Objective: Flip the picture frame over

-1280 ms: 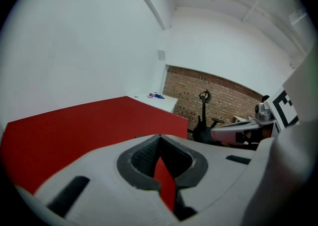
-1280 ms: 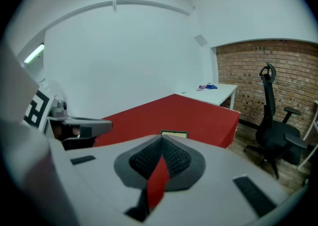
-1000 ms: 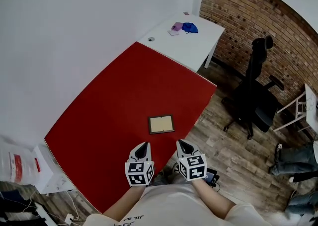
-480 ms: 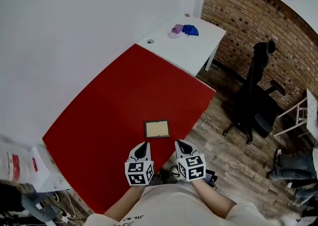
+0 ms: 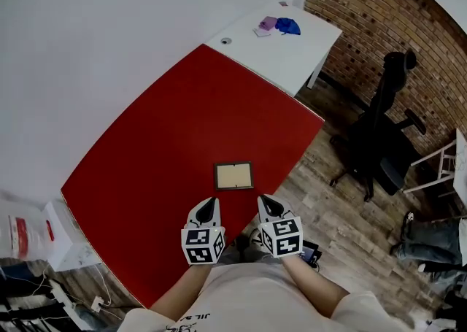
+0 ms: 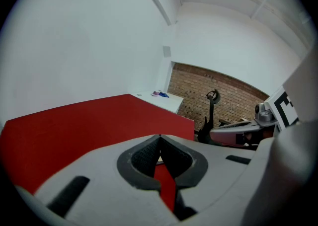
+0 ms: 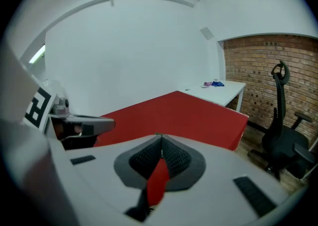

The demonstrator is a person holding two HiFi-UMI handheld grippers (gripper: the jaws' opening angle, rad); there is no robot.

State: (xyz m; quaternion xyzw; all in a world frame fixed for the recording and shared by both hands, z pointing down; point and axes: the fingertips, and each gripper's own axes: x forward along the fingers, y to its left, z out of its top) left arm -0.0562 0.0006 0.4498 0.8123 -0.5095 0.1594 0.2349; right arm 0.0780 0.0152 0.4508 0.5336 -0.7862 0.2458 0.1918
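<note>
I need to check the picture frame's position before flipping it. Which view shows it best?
The head view: the picture frame lies whole on the red table. In both gripper views, their own jaws block it.

The picture frame (image 5: 234, 176) lies flat on the table (image 5: 160, 141) near its front edge, the left gripper (image 5: 211, 203) and right gripper (image 5: 264, 201) just before it (side by side); a desk (image 5: 306, 49) adjoins behind, a chair (image 5: 379, 144) right

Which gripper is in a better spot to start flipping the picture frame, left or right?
Nearly a tie; I'd lean left. Both the left gripper and right gripper are shut, empty and short of the picture frame, flanking its near edge; the left tip looks slightly closer.
</note>
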